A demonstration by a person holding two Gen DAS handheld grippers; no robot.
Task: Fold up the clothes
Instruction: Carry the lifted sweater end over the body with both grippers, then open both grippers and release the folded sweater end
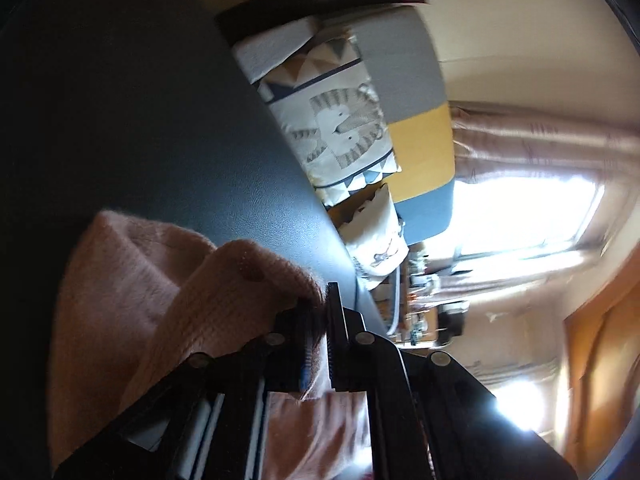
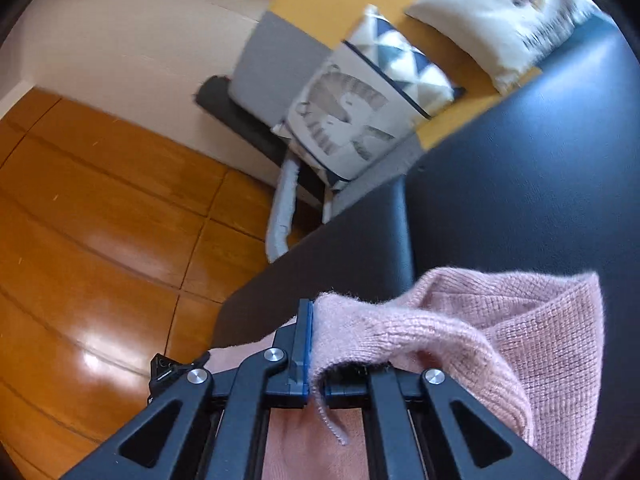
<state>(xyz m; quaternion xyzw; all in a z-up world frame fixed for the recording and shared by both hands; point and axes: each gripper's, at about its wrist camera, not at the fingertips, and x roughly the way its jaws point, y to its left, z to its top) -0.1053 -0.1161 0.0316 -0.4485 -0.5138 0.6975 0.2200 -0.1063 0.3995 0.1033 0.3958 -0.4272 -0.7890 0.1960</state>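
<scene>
A pink knitted sweater (image 1: 132, 280) lies on a dark table (image 1: 140, 100). My left gripper (image 1: 320, 304) is shut on a ribbed edge of the sweater, and the fabric bunches up over its left finger. In the right wrist view the same pink sweater (image 2: 520, 328) drapes across the right finger, which it hides. My right gripper (image 2: 314, 320) is shut on the sweater's edge, with the knit pinched against the blue pad (image 2: 306, 344). A loose thread hangs down below the jaws. Both held edges are raised above the dark table (image 2: 540, 160).
Beyond the table stands a grey, yellow and blue sofa (image 1: 416, 92) with patterned cushions (image 1: 344, 128) and a cream cushion (image 2: 492, 12). An orange wooden floor (image 2: 100, 220) lies beside the table edge. A bright window with pink curtains (image 1: 540, 136) is behind.
</scene>
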